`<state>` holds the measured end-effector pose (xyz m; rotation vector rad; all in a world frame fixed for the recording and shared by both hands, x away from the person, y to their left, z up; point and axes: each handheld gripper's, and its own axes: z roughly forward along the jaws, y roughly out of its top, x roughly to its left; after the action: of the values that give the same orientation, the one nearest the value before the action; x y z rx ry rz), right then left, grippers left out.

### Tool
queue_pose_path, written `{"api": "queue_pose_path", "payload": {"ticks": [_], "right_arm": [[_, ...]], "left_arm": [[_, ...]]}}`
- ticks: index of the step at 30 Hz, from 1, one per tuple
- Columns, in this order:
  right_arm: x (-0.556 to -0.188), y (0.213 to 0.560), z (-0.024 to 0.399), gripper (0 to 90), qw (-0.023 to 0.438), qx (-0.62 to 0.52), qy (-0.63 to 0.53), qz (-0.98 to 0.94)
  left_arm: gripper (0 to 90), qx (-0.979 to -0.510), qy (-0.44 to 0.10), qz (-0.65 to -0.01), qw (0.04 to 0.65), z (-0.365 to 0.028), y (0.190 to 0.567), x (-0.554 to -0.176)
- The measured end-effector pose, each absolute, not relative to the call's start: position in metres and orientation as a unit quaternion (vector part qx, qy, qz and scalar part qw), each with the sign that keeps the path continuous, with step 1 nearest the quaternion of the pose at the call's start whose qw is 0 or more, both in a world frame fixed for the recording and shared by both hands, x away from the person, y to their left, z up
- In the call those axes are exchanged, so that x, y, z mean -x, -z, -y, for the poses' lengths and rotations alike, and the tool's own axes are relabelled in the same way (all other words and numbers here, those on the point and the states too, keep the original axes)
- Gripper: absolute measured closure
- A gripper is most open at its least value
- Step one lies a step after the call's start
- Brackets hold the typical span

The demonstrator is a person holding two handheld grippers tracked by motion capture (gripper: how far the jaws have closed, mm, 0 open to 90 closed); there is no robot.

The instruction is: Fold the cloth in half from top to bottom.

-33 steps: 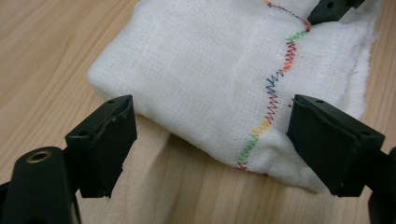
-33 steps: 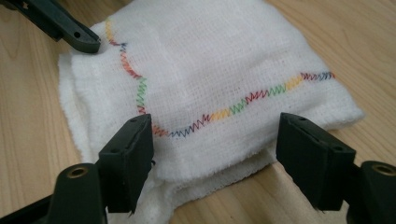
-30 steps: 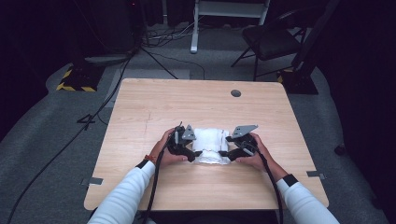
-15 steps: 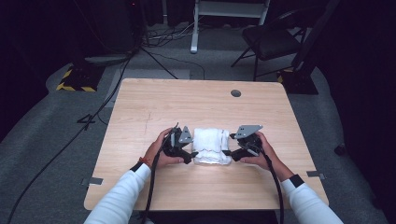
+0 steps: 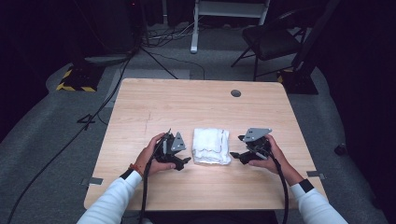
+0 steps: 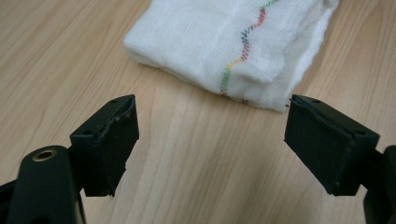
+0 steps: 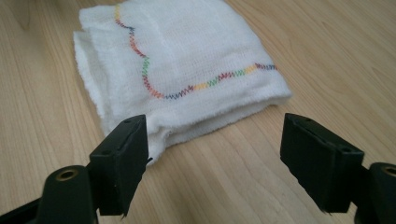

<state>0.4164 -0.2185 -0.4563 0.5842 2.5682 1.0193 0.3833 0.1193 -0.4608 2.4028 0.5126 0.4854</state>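
Item: folded white cloth (image 5: 211,145), laid at the table's (image 5: 196,102) near middle. Left gripper (image 5: 180,158) and right gripper (image 5: 239,154) are held apart-jawed, empty, flanking it without contact. Step judged: fold finished, release made. Next: withdrawal, or re-grasping an edge.

The high view looks forward and down from above the near edge of the counter (image 5: 154,100), taking in the whole top and the floor beyond. Each gripper view sits low and close over the wood, looking along its own jaws. All three share the folded white cloth (image 5: 211,145) at mid-counter, seen from opposite sides (image 6: 233,44) (image 7: 187,70).
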Motion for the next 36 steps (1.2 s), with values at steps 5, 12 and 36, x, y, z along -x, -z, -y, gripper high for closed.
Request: {"api": "queue_pose_path", "payload": {"ticks": [5, 12, 36], "right_arm": [[-0.409, 0.458, 0.233, 24.4, 0.171, -0.211, -0.342, -0.899], [-0.402, 0.459, 0.252, 24.2, 0.18, -0.228, -0.332, -0.897], [-0.382, 0.484, 0.33, 22.9, 0.199, -0.297, -0.308, -0.882]], "left_arm": [[17.1, -0.911, -0.186, -0.206, 0.304, -0.13, 0.461, -0.376], [18.4, -0.91, -0.197, -0.217, 0.293, -0.139, 0.467, -0.364], [16.5, -0.89, -0.181, -0.285, 0.308, -0.204, 0.482, -0.348]]}}
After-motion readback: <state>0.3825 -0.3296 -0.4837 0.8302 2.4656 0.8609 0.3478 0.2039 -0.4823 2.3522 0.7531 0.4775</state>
